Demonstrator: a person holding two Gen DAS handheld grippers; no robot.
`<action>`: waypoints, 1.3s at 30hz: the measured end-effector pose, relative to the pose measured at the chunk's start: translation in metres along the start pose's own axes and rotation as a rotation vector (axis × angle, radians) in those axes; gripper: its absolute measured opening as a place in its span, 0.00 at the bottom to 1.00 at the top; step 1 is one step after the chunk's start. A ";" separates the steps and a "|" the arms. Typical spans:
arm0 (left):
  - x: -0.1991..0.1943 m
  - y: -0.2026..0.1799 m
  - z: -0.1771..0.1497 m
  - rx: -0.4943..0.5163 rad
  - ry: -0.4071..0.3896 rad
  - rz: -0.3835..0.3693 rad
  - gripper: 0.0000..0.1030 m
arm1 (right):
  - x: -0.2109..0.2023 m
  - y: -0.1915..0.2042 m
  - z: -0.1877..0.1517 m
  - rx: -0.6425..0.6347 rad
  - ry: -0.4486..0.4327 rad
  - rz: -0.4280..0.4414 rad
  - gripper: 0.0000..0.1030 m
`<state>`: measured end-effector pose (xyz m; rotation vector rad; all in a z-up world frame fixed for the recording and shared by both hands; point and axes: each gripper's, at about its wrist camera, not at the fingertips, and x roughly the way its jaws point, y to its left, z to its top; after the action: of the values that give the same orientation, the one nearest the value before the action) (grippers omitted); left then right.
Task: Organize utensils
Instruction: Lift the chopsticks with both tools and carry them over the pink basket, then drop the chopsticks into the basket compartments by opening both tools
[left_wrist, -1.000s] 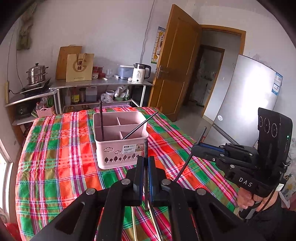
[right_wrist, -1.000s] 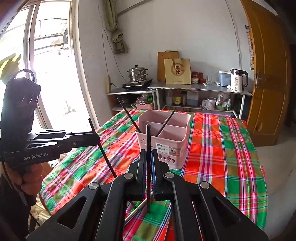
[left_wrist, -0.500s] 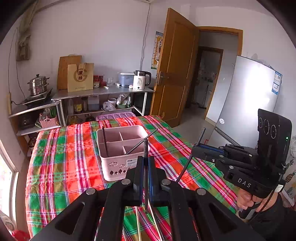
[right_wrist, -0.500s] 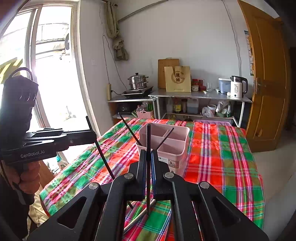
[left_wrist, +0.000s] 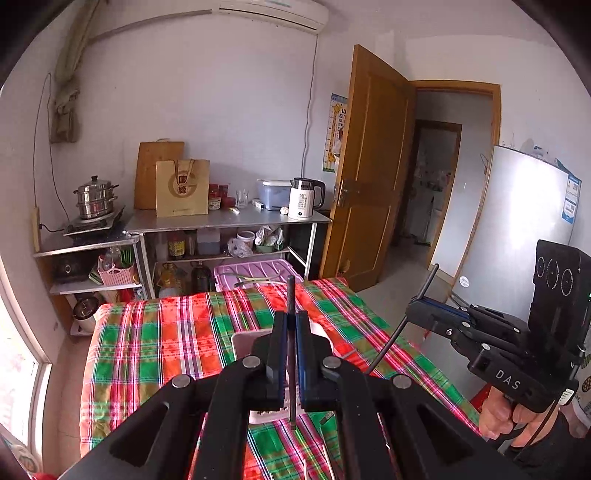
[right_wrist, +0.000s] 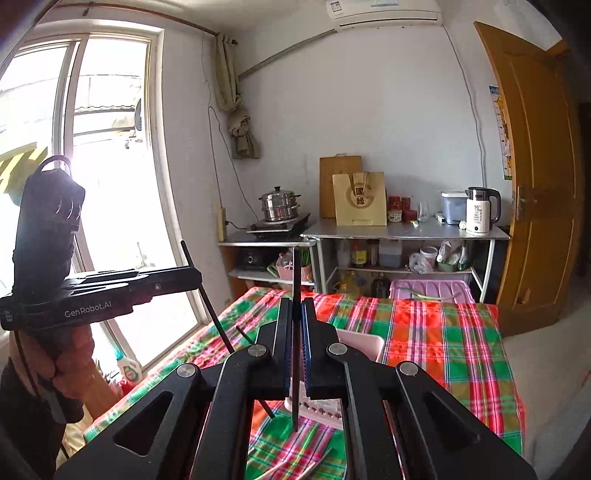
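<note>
Your left gripper (left_wrist: 290, 354) was clamped tight on a thin black chopstick (left_wrist: 291, 332), which stood nearly upright between the pads, its top poking above the fingertips and its lower end hanging below them. Your right gripper (right_wrist: 296, 350) was pinched just as narrowly on a second black chopstick (right_wrist: 296, 332), also close to vertical.

From the left wrist camera, your right gripper showed off to the right, well apart from the left one, with its chopstick slanting down out of the jaws. From the right wrist camera, your left gripper showed at the left with its own stick angled the same way.

Just beyond and beneath each pair of fingers sat the pink utensil basket (right_wrist: 364, 341), mostly hidden behind the jaws, so its compartments could not be read. One dark stick (right_wrist: 243, 334) rose near its left edge in the right wrist view. The basket rested on the plaid tablecloth (left_wrist: 166, 343). Below your grippers, nearer you, pale chopsticks (right_wrist: 317, 463) lay loose on the cloth.

Farther out, past the table's far edge, stood a purple-lidded bin (left_wrist: 255, 271) under a steel shelf (left_wrist: 229, 219) carrying a white kettle (left_wrist: 304, 199).
</note>
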<state>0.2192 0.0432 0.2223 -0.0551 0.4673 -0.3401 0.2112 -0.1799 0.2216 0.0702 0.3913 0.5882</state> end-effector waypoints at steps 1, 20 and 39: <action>0.001 0.001 0.005 0.001 -0.012 0.003 0.04 | 0.002 0.000 0.004 -0.001 -0.008 0.001 0.04; 0.068 0.034 0.013 0.013 -0.014 0.040 0.04 | 0.060 -0.013 0.010 0.026 -0.053 -0.030 0.04; 0.124 0.071 -0.030 -0.080 0.166 0.030 0.04 | 0.114 -0.025 -0.033 0.036 0.176 -0.048 0.04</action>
<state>0.3313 0.0697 0.1330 -0.0977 0.6454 -0.2975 0.2984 -0.1395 0.1480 0.0438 0.5736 0.5417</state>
